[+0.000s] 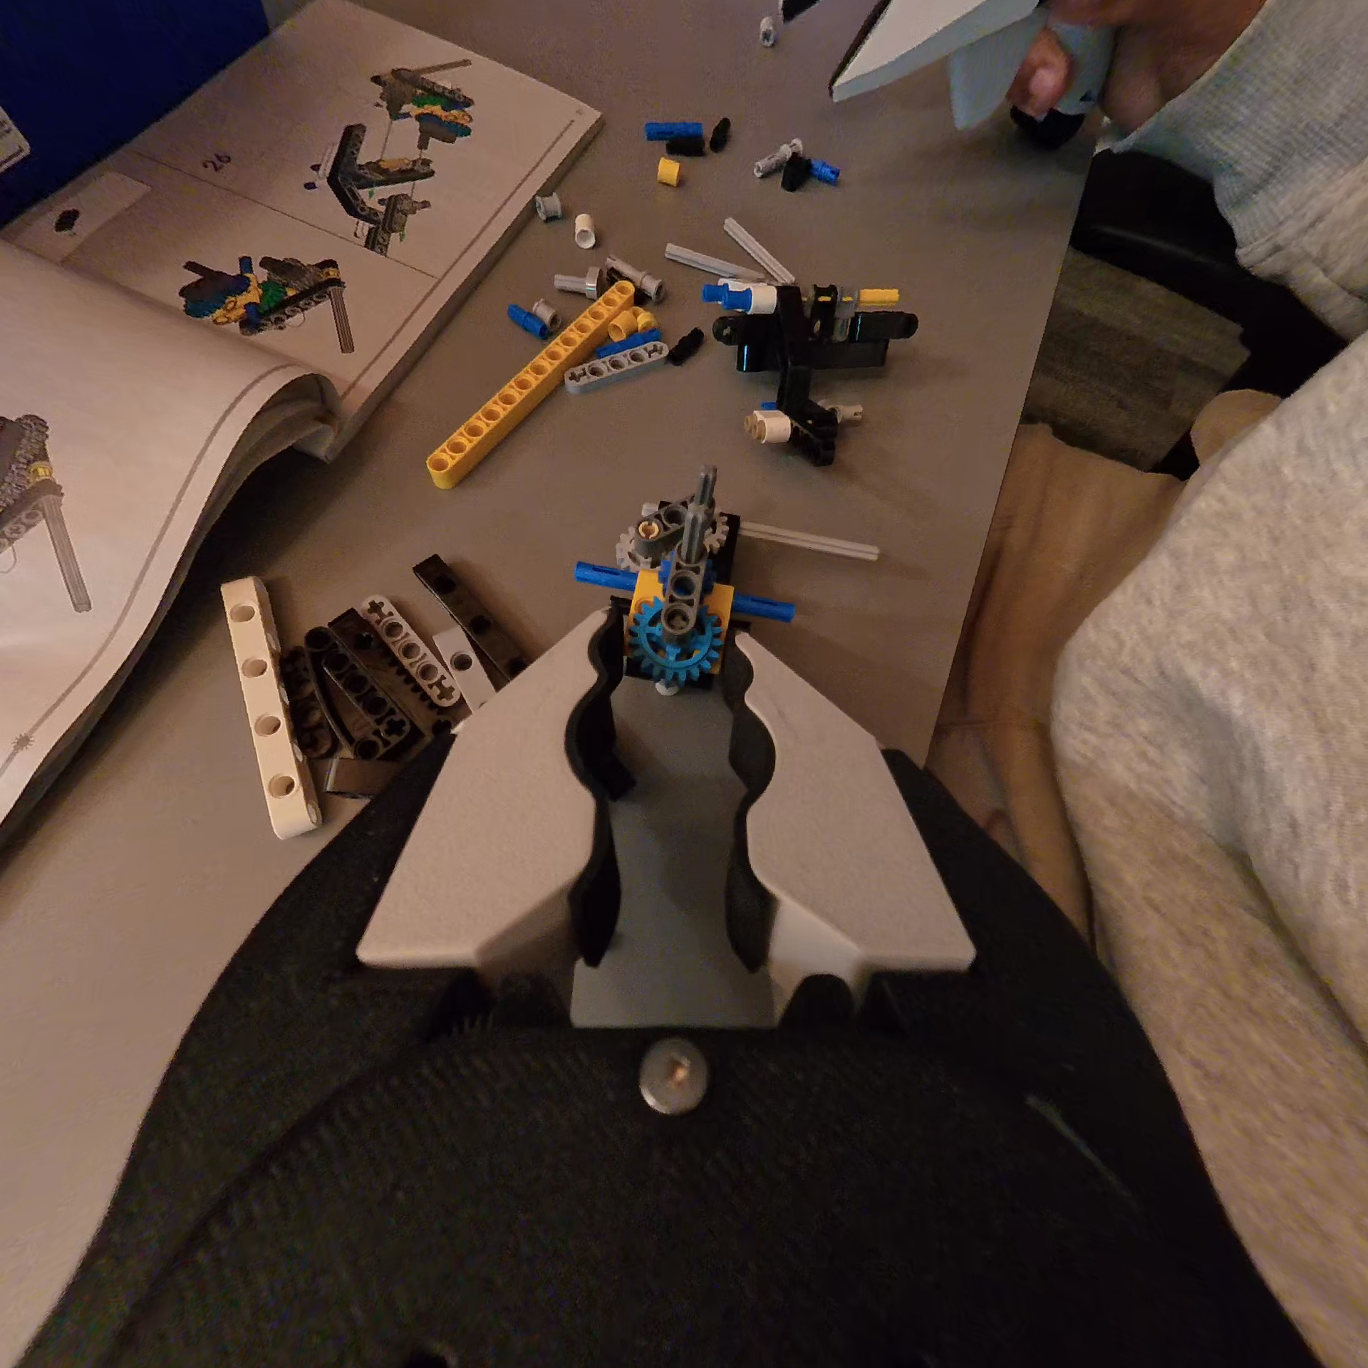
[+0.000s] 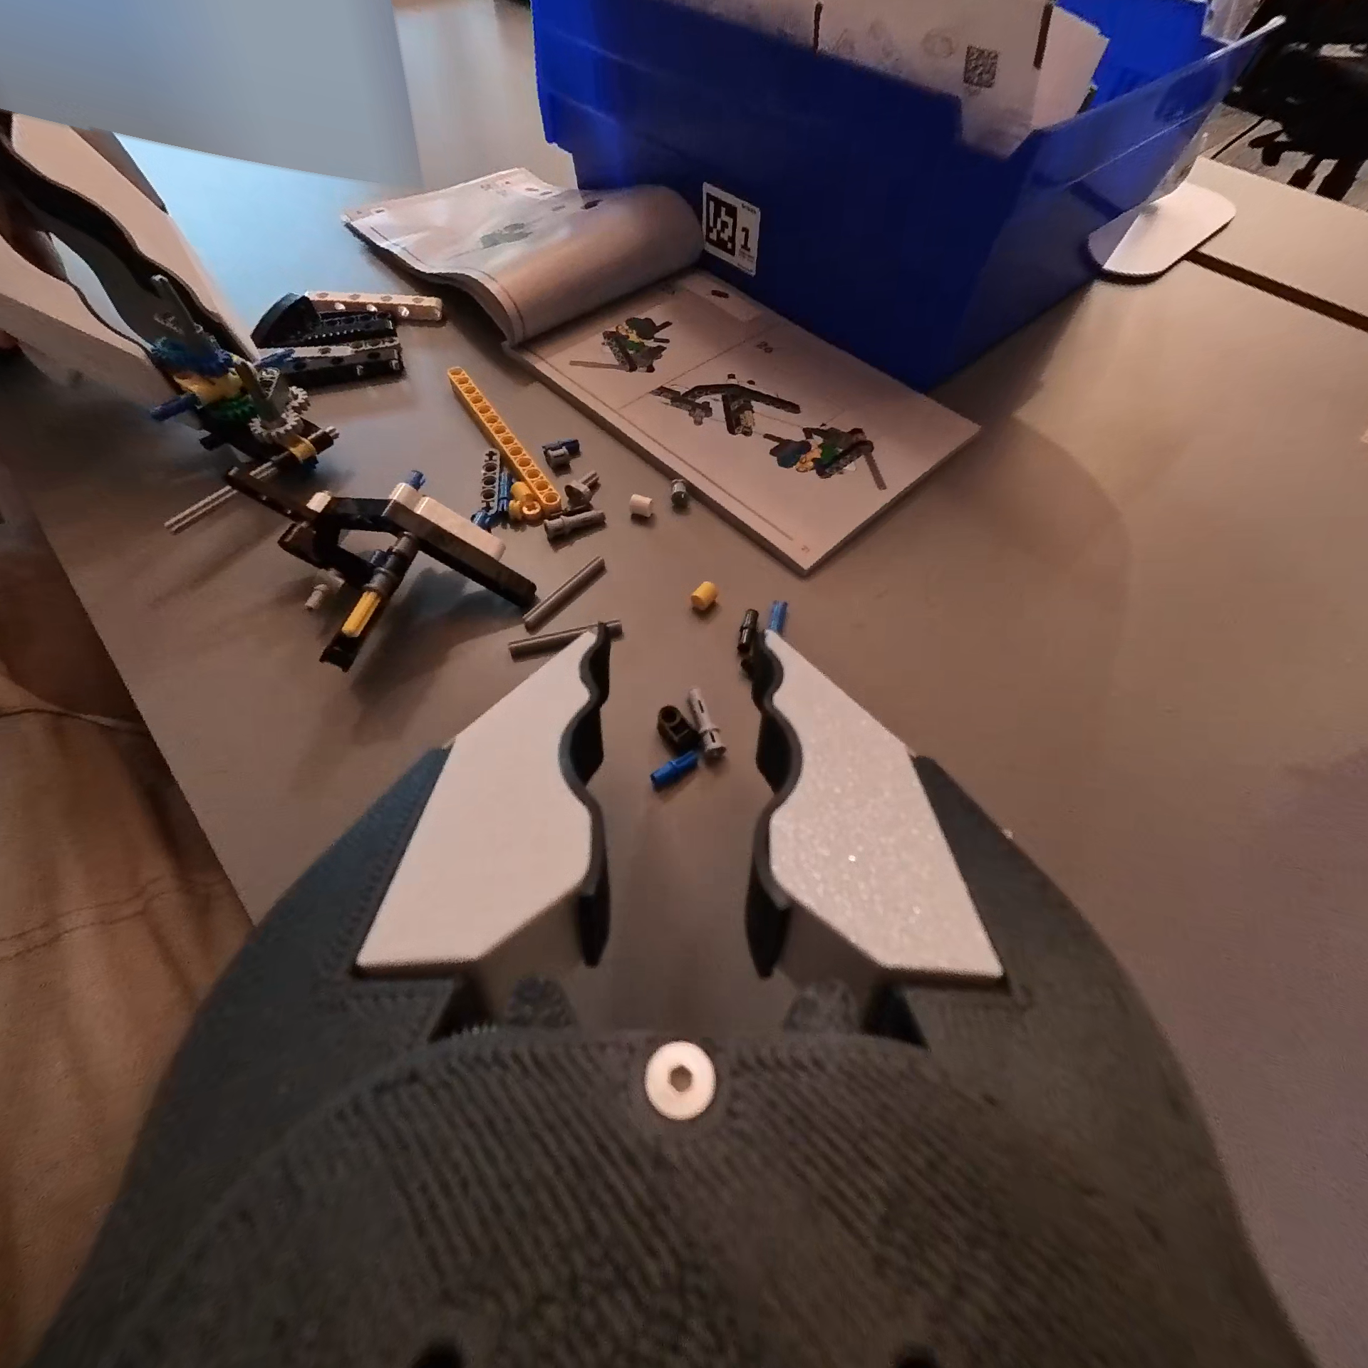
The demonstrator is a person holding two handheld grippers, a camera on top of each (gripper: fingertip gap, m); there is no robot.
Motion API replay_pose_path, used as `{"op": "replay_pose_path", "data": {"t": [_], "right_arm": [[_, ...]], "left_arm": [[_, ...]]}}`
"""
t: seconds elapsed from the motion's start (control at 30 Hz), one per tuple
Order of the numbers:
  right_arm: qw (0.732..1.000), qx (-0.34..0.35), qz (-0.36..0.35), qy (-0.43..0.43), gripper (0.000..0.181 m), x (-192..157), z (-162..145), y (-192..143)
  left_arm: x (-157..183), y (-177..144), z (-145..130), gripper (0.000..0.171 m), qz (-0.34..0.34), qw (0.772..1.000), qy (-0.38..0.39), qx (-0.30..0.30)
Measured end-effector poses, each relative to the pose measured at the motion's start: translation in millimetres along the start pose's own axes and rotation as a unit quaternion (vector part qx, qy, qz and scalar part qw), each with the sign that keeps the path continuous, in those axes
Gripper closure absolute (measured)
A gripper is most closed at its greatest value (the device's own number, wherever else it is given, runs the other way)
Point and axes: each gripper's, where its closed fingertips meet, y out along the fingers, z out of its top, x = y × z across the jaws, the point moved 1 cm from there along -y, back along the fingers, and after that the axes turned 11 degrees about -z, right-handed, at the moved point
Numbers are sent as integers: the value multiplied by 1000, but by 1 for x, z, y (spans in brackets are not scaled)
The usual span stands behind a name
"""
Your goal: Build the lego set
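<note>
Mid-assembly: the left gripper [image 1: 670, 629] clamps the gear sub-assembly [image 1: 677, 592] above the table [image 1: 925, 244], while the right gripper [image 2: 685, 644], fingers spread and empty, hovers over loose pins [image 2: 688, 733], probably the next pickup, needing a precise pinch.

Two wrist cameras, both close above the desk [image 1: 962, 185]

Each looks forward and down along its own gripper (left [image 1: 670, 629], right [image 2: 685, 644]); both views share the yellow beam [image 1: 533, 385] and open booklet [image 2: 748, 422] ahead.

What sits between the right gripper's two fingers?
In the right wrist view, the open right gripper frames a blue pin, grey pin and black connector.
</note>
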Motion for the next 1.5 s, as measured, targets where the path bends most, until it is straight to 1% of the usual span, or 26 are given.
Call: {"op": "replay_pose_path", "data": {"t": [1.5], "right_arm": [[1000,1,0,3,144,1,1,1]], "left_arm": [[0,0,0,147,-1,1000,0,0]]}}
